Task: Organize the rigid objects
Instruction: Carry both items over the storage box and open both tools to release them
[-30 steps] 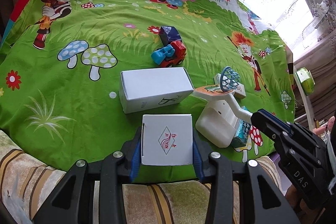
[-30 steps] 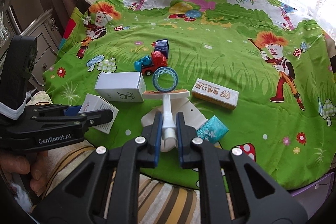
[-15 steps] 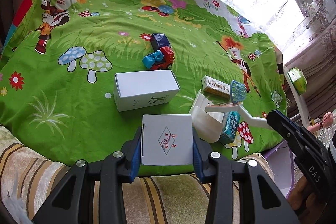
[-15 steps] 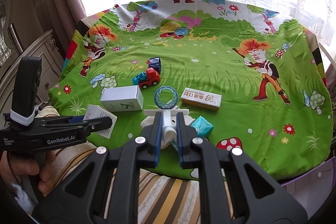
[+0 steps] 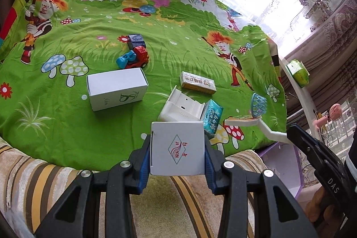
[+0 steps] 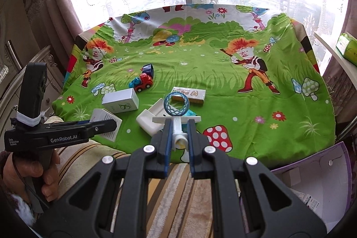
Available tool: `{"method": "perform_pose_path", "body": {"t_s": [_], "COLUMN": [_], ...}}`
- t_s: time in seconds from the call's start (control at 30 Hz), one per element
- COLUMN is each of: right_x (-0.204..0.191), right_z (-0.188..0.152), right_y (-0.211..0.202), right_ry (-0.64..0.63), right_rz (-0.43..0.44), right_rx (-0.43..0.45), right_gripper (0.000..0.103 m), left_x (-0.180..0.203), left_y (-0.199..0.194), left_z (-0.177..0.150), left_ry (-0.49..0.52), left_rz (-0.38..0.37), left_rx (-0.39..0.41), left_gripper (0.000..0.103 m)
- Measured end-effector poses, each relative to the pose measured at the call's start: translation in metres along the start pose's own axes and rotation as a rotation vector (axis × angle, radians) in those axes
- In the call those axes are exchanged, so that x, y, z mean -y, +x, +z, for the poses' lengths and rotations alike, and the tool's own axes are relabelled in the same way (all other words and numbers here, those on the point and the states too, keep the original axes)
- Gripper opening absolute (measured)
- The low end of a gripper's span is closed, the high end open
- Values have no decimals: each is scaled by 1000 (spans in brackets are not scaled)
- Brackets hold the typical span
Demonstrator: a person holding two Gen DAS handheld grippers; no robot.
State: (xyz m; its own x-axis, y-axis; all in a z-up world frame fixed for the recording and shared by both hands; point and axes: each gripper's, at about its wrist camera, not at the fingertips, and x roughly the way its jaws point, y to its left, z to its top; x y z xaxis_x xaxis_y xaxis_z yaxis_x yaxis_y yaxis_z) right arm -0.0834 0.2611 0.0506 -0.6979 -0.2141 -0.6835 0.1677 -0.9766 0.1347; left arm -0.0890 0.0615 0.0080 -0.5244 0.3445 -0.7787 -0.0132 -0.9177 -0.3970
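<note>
My left gripper (image 5: 177, 151) is shut on a small white box (image 5: 177, 147) with a red diamond logo, held above the table's near edge; the box also shows in the right wrist view (image 6: 104, 124). My right gripper (image 6: 179, 133) is shut on the white stem of a toy basketball hoop (image 6: 177, 105) with a blue net ring, lifted off the cloth; the hoop also shows in the left wrist view (image 5: 256, 110). On the green cartoon cloth (image 5: 67, 122) lie a larger white box (image 5: 117, 88), a white plastic base (image 5: 180, 108), a teal packet (image 5: 213, 116), a yellow-white flat box (image 5: 197, 83) and a red-blue toy truck (image 5: 133, 55).
A striped sofa cushion (image 5: 33, 182) lies below the cloth's near edge. An open purple-white box (image 6: 312, 182) stands on the floor at the right. A green packet (image 5: 299, 73) sits on the window ledge. Curtains hang behind the table.
Both grippers have pulled back and up from the table with their loads. The hoop has come off the white base and moved right, beyond the cloth's right side.
</note>
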Motion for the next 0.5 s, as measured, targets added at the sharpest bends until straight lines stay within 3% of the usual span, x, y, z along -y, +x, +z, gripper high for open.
{"method": "perform_pose_path", "body": {"t_s": [0.5], "right_x": [100], "right_z": [-37], "right_y": [-74], "right_ry": [174], "right_rz": [-223], "right_rx": [30], "right_gripper": [16], "left_x": [102], "left_y": [10], "left_z": [-28], "left_ry": [175], "left_rz": [-237], "left_rx": [-90], "left_gripper": [42]}}
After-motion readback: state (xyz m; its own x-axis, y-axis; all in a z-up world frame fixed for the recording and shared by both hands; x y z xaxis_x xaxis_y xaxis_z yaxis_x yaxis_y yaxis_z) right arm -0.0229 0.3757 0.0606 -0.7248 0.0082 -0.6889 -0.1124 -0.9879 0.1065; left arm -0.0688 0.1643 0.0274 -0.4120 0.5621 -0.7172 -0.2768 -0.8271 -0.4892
